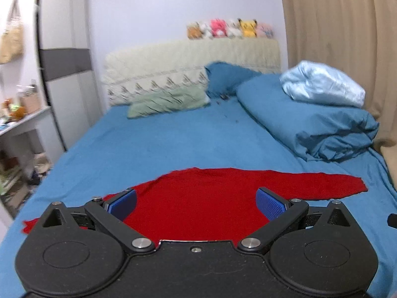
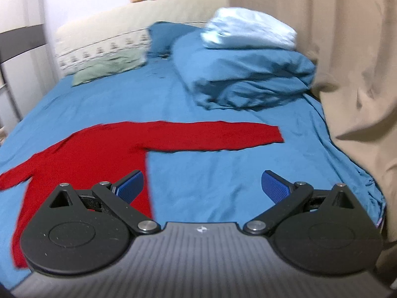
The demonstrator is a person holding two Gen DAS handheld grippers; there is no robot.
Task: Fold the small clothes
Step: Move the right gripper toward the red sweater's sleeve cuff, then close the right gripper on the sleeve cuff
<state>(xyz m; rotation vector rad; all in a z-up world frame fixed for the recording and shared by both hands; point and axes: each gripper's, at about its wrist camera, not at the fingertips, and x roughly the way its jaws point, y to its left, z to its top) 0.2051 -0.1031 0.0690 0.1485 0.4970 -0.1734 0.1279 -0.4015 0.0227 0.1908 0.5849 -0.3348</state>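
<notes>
Nearest: left gripper (image 1: 196, 207) w/ fingers spread wide, nothing between them, hovering over the body of the red top (image 1: 198, 206); right gripper (image 2: 202, 186) likewise wide apart and empty, its left pad (image 2: 130, 186) over the top's right edge, the rest over bare sheet. Neither seems to touch the cloth, tho contact is hard to tell from these angles. The red top lies flat, front or back up can't tell, on the blue bed (image 2: 211, 173) near the foot end, body toward the grippers, one long sleeve (image 2: 218, 136) stretched out straight to the right, other sleeve (image 2: 17, 173) angled off left. Spread flat like that prob so folds can start clean; no fold visible yet, so task looks at its start. Likely first move: take a sleeve and bring it across the body. Farther back: folded blue duvet (image 2: 248, 79) w/ pale blue bundle (image 2: 250, 34) on top, pushed to the right side, leaving the middle free for working. Then green pillow (image 1: 168, 101), headboard (image 1: 193, 57), row of plush toys (image 1: 230, 28) along its top; curtain (image 2: 322, 37) at right.
</notes>
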